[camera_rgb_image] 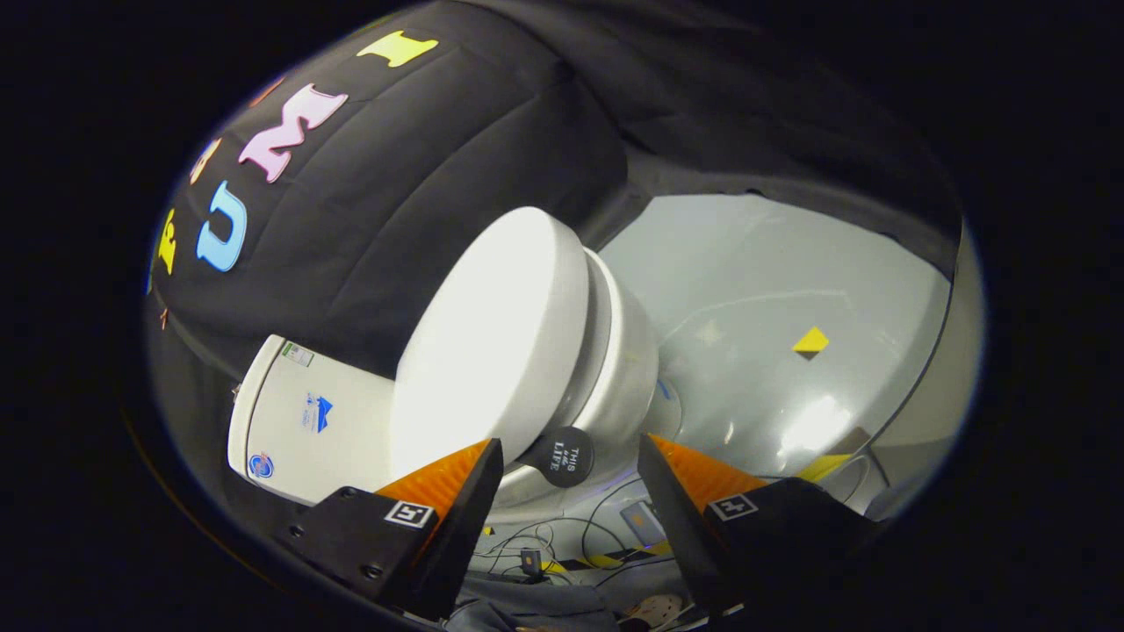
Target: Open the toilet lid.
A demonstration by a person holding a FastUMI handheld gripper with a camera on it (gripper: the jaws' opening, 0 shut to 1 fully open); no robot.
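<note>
A white toilet lies rolled sideways in my view. Its lid [487, 338] lies down over the seat and the bowl [628, 373], and the cistern [303, 412] stands beside it. A round black knob [562, 456] sticks out from the lid's rim. My gripper [571, 461] is open, its two fingers apart, and the knob sits between the fingertips, closer to the one nearer the cistern. I cannot make out either finger touching the knob.
A pale glossy floor [790, 298] spreads beyond the bowl, with a small yellow marker [810, 341] on it. Cables [562, 540] and yellow-black tape lie on the floor below the fingers. The black cloth wall [395, 193] hangs behind the cistern.
</note>
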